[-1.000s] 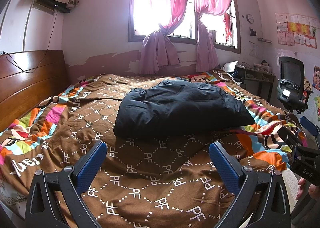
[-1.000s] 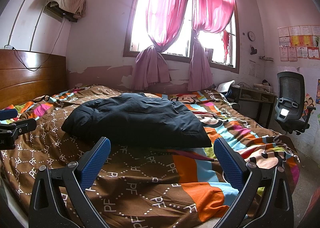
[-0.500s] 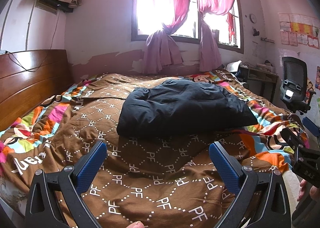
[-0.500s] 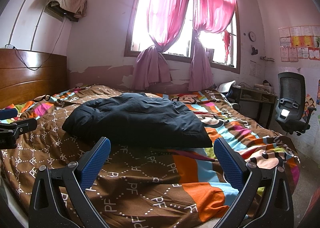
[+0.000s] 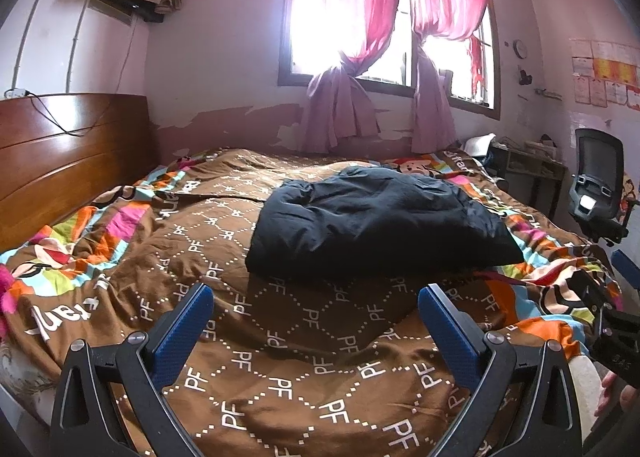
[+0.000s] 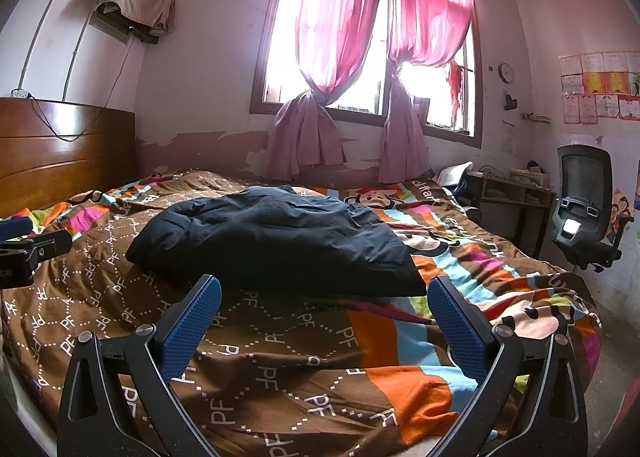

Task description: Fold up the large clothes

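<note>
Garment [image 5: 376, 225]: black, puffy, possibly quilted, folded on patterned bedspread [image 5: 280, 337]. Left gripper [image 5: 316, 321] and right gripper [image 6: 324, 313] spread wide, empty.

black garment [image 5: 372, 221]: matt, puffy cloth, creased
bedspread [image 5: 280, 337]: soft printed cloth, matt
headboard [image 5: 60, 153]: glossy varnished wood
curtains [image 6: 340, 17]: thin sheer cloth
left tool pads [image 5: 184, 327]: blue, textured rubbery
wall [image 6: 208, 57]: peeling paint

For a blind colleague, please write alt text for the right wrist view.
A bulky black padded garment lies folded on a brown patterned bedspread. The right tool, open and empty, hovers before it; pink curtains hang behind.
</note>
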`<act>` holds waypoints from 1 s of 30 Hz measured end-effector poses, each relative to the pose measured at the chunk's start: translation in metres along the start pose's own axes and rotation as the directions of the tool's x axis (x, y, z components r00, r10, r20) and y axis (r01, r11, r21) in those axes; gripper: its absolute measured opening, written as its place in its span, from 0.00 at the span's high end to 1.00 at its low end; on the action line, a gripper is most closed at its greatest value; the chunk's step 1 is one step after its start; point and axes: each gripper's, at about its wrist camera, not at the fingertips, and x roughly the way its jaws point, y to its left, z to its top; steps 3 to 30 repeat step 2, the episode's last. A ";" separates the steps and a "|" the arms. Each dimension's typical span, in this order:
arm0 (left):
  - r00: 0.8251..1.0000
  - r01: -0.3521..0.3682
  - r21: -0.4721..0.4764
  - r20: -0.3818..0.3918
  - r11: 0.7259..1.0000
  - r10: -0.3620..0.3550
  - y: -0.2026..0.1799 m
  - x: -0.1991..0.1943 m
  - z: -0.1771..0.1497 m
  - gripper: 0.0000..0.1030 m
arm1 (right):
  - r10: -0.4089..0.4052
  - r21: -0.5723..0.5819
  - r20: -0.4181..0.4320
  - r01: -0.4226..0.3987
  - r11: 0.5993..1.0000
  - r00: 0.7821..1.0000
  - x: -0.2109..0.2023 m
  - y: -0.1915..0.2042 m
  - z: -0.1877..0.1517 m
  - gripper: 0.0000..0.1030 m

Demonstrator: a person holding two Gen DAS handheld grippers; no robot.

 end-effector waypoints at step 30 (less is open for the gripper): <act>1.000 0.002 -0.005 0.001 1.000 -0.002 0.000 -0.001 0.000 0.00 | 0.001 0.001 -0.001 -0.001 1.000 1.000 0.001 -0.002 0.002 0.01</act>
